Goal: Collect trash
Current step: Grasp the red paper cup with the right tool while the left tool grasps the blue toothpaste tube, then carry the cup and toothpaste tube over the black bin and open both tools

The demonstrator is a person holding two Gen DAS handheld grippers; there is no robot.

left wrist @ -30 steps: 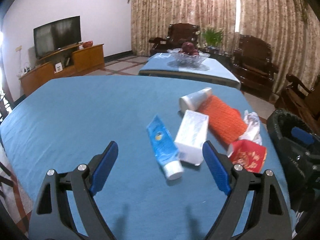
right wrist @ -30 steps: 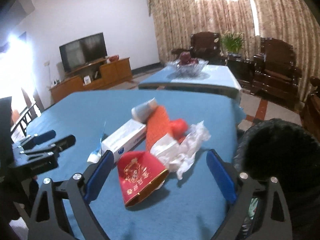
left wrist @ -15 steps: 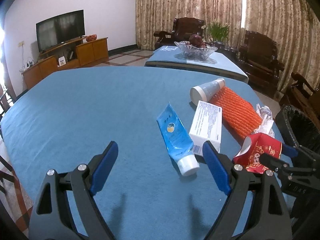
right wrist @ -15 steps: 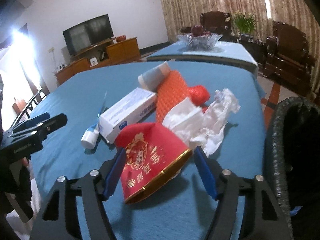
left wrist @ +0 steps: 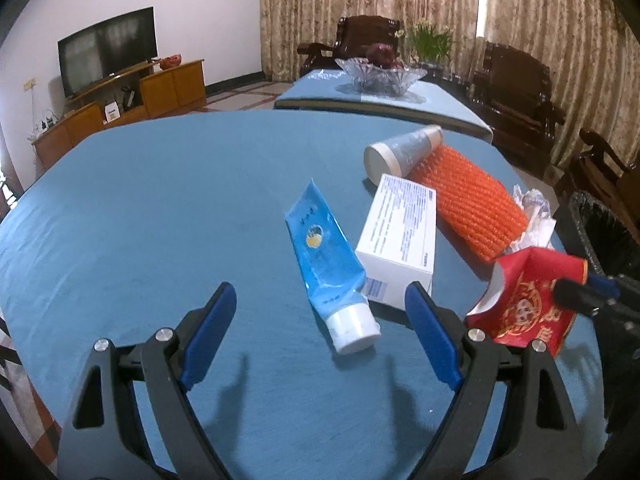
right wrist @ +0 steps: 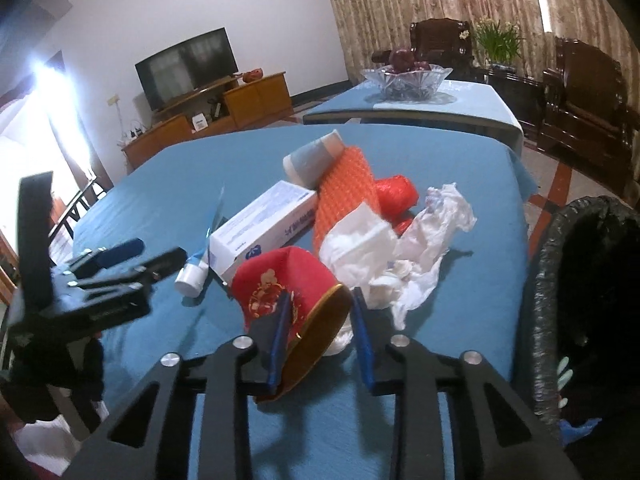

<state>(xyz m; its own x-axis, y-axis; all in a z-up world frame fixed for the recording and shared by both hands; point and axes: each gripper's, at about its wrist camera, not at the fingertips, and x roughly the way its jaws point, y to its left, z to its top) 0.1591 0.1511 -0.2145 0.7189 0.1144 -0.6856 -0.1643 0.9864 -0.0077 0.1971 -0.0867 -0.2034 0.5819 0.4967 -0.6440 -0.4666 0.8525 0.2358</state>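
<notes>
Black-lined bin [right wrist: 560, 280] at the table's [left wrist: 140, 220] right edge, its inside too dark to read. On the far table, a glass bowl [left wrist: 380, 76] holds dark red fruit. Right gripper [right wrist: 320, 332] tilts down over the table edge, jaws just been closing, now narrow and pinching the red carton [right wrist: 288, 292] beside the tissue [right wrist: 420, 240]. Left gripper [left wrist: 320, 340] angles down too, jaws wide, nothing gripped, the blue tube's [left wrist: 324, 256] cap lying between them by the white box [left wrist: 400, 240].
</notes>
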